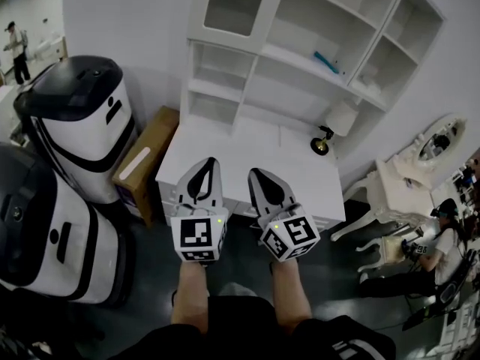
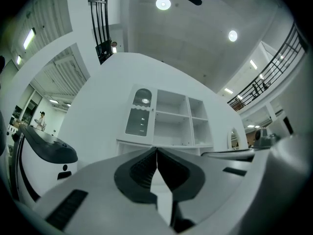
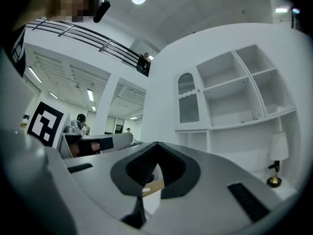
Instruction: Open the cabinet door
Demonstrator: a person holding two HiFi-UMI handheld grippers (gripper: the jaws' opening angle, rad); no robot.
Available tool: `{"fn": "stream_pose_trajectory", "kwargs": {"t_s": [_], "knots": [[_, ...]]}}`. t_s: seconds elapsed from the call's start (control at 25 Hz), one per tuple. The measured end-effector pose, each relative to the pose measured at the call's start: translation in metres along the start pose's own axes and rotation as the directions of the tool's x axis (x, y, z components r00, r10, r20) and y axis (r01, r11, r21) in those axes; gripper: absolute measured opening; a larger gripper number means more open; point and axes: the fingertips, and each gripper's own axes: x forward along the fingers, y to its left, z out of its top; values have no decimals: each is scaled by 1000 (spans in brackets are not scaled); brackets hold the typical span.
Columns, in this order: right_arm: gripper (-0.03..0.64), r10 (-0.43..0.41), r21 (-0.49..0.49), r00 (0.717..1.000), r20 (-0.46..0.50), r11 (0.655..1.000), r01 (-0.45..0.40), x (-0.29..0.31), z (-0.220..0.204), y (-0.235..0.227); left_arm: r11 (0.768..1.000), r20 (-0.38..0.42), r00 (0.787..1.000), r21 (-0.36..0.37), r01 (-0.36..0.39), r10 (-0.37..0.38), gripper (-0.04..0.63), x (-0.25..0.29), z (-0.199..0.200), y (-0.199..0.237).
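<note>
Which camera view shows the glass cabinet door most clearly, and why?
The left gripper view: the cabinet door faces the camera, whole, its arched top clear. The right gripper view also shows the whole door, a little dimmer. The head view shows it from above, at the picture's top edge.

Large high-ceilinged test hall, staged as a home: white open-shelved cabinet (image 1: pixel 315 21), bulky white-and-black machines (image 1: pixel 79 126), black mezzanine railing (image 3: pixel 83 33), round ceiling light (image 2: pixel 163 3).

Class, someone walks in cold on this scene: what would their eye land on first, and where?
The left gripper and right gripper, both shut, sit side by side at centre, in front of a white desk. Behind it rises a white cabinet, its glass door closed at upper left. Two bulky white-and-black machines crowd the left edge.
</note>
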Motion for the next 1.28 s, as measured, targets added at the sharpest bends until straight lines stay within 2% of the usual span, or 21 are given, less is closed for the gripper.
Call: {"fn": "stream_pose_trajectory", "kwargs": {"t_s": [0.12, 0.36, 0.68, 0.88, 0.96, 1.2, 1.28], "knots": [[9, -21, 28, 1000, -2, 999, 21, -1, -4, -10, 999, 23, 999, -28, 31, -30, 14, 7, 6, -11], [9, -44, 59, 999, 9, 997, 44, 9, -11, -25, 996, 30, 996, -18, 83, -82, 14, 21, 4, -24], [9, -15, 94, 998, 68, 996, 8, 47, -11, -45, 998, 128, 991, 37, 46, -50, 14, 49, 23, -16], [9, -59, 3, 996, 70, 998, 59, 73, -10, -64, 998, 93, 994, 35, 52, -55, 14, 88, 14, -2], [9, -58, 6, 995, 83, 998, 58, 86, -7, -72, 998, 89, 995, 44, 50, -54, 14, 103, 15, 6], [9, -83, 2, 991, 109, 997, 83, 120, 3, -113, 986, 130, 979, 72, 151, -159, 14, 152, 29, 4], [9, -100, 9, 988, 117, 995, 99, 130, 5, -130, 978, 136, 972, 103, 180, -193, 14, 171, 32, 4]]}}
